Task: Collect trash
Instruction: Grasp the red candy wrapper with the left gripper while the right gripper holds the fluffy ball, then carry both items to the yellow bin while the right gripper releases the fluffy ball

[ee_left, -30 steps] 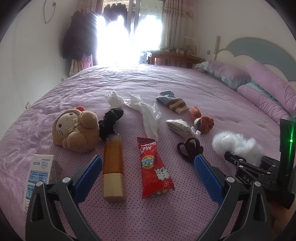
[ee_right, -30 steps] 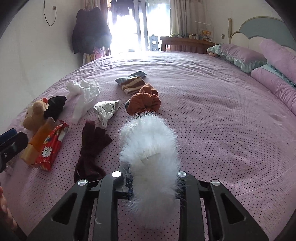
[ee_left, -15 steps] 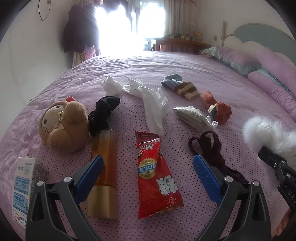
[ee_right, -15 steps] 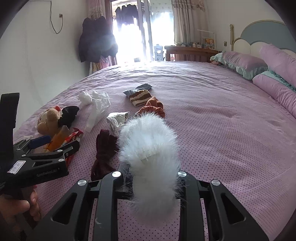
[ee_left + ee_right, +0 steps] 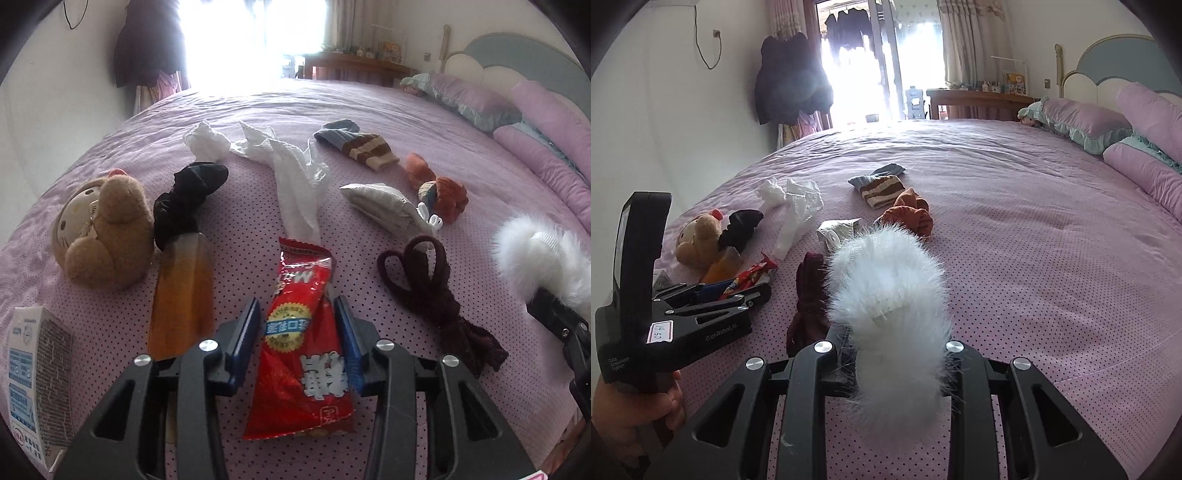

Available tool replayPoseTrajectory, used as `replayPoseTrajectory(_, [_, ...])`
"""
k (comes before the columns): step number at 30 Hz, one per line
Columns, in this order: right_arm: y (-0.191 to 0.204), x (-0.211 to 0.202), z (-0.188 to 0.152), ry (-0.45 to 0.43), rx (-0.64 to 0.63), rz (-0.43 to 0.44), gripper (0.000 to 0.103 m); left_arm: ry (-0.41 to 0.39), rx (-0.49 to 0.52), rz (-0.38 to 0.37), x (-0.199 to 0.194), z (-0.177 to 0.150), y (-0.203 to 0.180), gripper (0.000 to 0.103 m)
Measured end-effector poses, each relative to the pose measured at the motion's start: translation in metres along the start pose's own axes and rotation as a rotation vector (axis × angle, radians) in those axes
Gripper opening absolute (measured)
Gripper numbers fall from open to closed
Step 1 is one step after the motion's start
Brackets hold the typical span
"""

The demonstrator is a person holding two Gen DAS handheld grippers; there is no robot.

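Bed (image 5: 424, 110): wide, under a purple dotted cover, with every item below spread over its near half.
Pillows (image 5: 1082, 122): purple with teal frills, at the far right by the headboard.
Plush toy (image 5: 103, 229): brown, at the left, beside a black scrunchie (image 5: 188, 199).
White tissue (image 5: 295, 177): crumpled, stretched from the far middle down to the top edge of the wrapper.
White fluffy piece (image 5: 890, 291): held upright in the right gripper (image 5: 890, 354), whose jaws are narrow and clamped on its lower part.
Red snack wrapper (image 5: 303, 343): the trash piece, flat on the cover at the near middle, lengthwise between the left gripper's blue pads.
Left gripper (image 5: 297, 332): jaws closing around the wrapper; the pads stand at its two edges, the right one against the foil, the left one close beside it.
Orange packet (image 5: 181, 295): just left of the wrapper, its far end under the scrunchie.
Dark red hair tie (image 5: 436, 291): right of the wrapper.
Striped sock (image 5: 365, 147): farther back, right of the tissue.
Small carton (image 5: 33, 373): at the near left edge.
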State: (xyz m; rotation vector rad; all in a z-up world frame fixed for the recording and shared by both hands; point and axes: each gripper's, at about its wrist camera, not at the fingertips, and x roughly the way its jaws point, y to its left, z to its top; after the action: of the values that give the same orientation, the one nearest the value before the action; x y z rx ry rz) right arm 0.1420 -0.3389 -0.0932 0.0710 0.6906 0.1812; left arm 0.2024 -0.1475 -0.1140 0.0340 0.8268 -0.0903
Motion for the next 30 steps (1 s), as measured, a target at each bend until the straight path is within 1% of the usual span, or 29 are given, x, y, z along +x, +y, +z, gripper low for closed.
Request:
replayPoseTrajectory(7, [0.004,-0.006,-0.003,-0.003,-0.01,0.009,0.024,-0.018,0.002,-0.039,-0.011,-0.001,0.002,0.035])
replayPoseTrajectory(9, [0.003,-0.01,-0.003,-0.01,-0.011,0.006,0.024,-0.036,0.012,-0.039,-0.018,-0.002,-0.001,0.035])
replayPoseTrajectory(15, [-0.002,-0.03,-0.008,-0.038,0.009,-0.007,0.024,-0.099,0.047,-0.072,-0.049,-0.004,-0.015,0.035])
replayPoseTrajectory(18, [-0.008,-0.047,-0.012,-0.059,0.027,-0.021,0.024,-0.121,0.076,-0.107,-0.064,-0.005,-0.027,0.035])
replayPoseTrajectory(21, [-0.019,-0.071,-0.019,-0.088,0.052,-0.05,0.024,-0.139,0.121,-0.148,-0.078,-0.007,-0.048,0.035])
replayPoseTrajectory(23, [-0.027,-0.089,-0.027,-0.105,0.069,-0.078,0.024,-0.144,0.155,-0.195,-0.086,-0.011,-0.064,0.035])
replayPoseTrajectory(26, [-0.04,-0.118,-0.045,-0.122,0.104,-0.122,0.024,-0.147,0.211,-0.261,-0.097,-0.019,-0.094,0.035])
replayPoseTrajectory(30, [-0.057,-0.159,-0.071,-0.146,0.152,-0.205,0.024,-0.133,0.294,-0.35,-0.107,-0.035,-0.137,0.035])
